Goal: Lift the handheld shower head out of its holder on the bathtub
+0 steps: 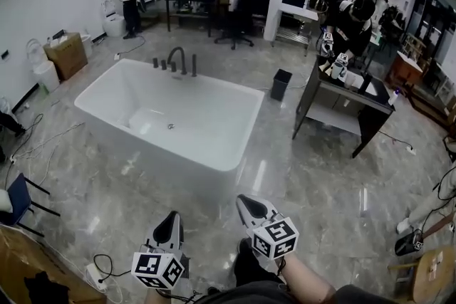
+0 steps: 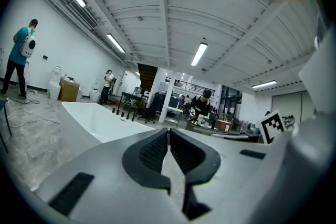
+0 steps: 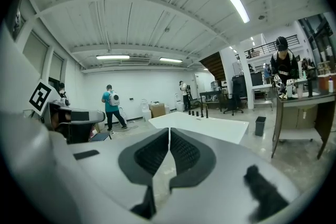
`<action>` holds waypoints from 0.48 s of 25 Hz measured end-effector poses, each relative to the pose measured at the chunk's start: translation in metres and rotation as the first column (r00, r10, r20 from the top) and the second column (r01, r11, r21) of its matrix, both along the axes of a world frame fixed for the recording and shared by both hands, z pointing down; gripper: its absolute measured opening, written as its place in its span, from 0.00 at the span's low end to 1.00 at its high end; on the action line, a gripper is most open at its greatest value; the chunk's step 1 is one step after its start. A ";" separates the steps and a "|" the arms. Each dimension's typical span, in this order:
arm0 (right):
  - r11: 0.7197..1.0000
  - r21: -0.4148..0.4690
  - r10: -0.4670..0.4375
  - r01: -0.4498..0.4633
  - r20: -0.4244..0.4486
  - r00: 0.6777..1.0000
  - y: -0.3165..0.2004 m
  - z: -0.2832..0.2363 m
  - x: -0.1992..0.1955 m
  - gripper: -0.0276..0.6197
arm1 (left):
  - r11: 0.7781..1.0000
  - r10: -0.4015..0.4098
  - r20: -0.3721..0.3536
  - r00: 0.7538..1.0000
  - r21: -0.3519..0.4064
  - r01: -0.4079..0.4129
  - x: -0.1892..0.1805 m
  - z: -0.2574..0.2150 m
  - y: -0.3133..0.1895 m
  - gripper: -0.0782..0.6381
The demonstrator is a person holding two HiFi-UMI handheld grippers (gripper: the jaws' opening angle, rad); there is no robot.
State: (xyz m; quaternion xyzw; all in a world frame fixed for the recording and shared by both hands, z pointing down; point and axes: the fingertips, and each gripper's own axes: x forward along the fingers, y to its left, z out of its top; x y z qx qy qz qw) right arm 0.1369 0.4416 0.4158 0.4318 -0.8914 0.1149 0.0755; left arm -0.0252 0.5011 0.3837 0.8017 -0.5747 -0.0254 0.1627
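A white freestanding bathtub [image 1: 214, 153] stands on the grey marble floor ahead of me. On its far rim is a dark tap set with an arched spout [image 1: 177, 57]. To the spout's right a slim upright wand [image 1: 194, 65] stands in its holder and looks like the handheld shower head. Both grippers are low and near me, well short of the tub. My left gripper [image 1: 172, 217] and right gripper [image 1: 244, 201] are shut, with nothing between the jaws. The left gripper view shows the left gripper [image 2: 168, 131] and the tub [image 2: 100, 120]. The right gripper view shows the right gripper [image 3: 169, 131] and the tub [image 3: 210, 126].
A black bin [image 1: 281, 84] sits right of the tub, beside a dark table [image 1: 342, 100] where a person stands. At the left are a cardboard box [image 1: 65, 53], a blue chair [image 1: 18, 199], floor cables and a power strip [image 1: 96, 274]. Another person [image 1: 129, 0] stands at the back.
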 end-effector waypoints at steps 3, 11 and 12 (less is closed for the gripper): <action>1.000 -0.010 -0.006 0.006 0.009 1.000 -0.040 0.009 0.014 0.08 | 1.000 -0.023 0.002 1.000 -0.004 0.023 0.010 0.005 -0.034 0.14; 0.999 0.004 -0.054 0.054 0.016 0.998 -0.164 0.006 0.052 0.08 | 0.996 -0.091 -0.005 0.996 -0.020 0.090 0.043 0.000 -0.145 0.14; 0.998 0.007 -0.061 0.061 0.018 0.998 -0.178 0.005 0.056 0.08 | 0.995 -0.099 0.001 0.995 -0.015 0.099 0.048 -0.001 -0.159 0.14</action>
